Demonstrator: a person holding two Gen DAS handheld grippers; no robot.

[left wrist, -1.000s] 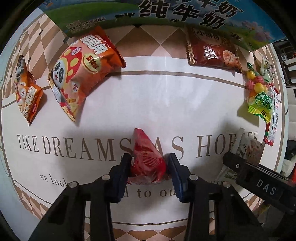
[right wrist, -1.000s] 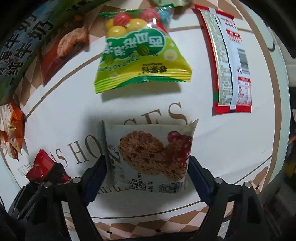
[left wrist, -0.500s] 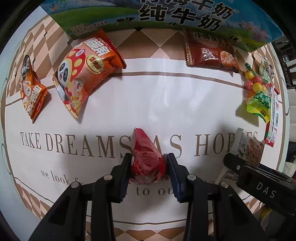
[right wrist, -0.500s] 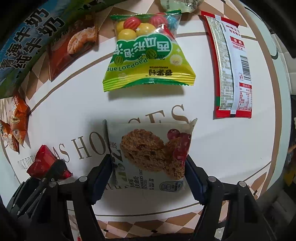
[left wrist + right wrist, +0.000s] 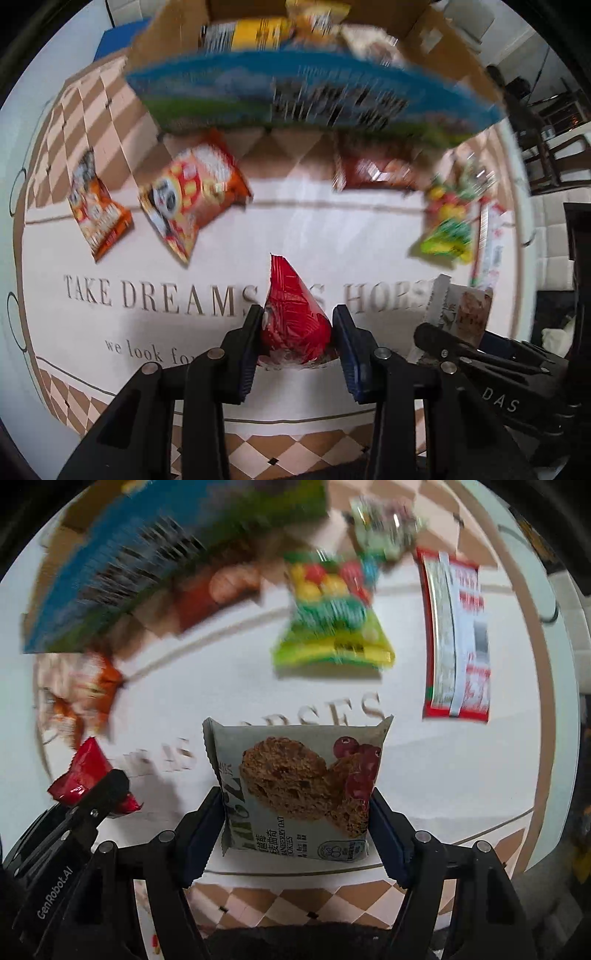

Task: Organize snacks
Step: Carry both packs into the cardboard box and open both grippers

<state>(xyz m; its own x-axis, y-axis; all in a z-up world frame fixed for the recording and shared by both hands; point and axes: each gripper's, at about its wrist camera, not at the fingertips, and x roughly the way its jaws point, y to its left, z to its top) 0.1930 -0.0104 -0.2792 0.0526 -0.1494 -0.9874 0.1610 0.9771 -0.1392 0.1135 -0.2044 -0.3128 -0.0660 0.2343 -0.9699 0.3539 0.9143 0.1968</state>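
My left gripper [image 5: 297, 332] is shut on a small red snack packet [image 5: 291, 317] and holds it above the white mat [image 5: 303, 229]. My right gripper [image 5: 297, 819] is shut on a grey cranberry oat cookie packet [image 5: 295, 786], also off the mat. The cookie packet shows at the right of the left wrist view [image 5: 461, 310]. The red packet shows at the left of the right wrist view [image 5: 86, 775]. An open cardboard box [image 5: 295, 74] with blue and green print stands at the back, with snacks inside.
On the mat lie a panda snack bag [image 5: 192, 195], a small orange bag [image 5: 98, 218], a brown packet [image 5: 373, 170], a green candy bag [image 5: 332, 624] and a long red and white packet [image 5: 458, 638]. A dark chair [image 5: 554, 155] stands far right.
Both grippers have lifted with their packets and pulled back. The view now takes in the box's open top, and the background is motion-blurred.
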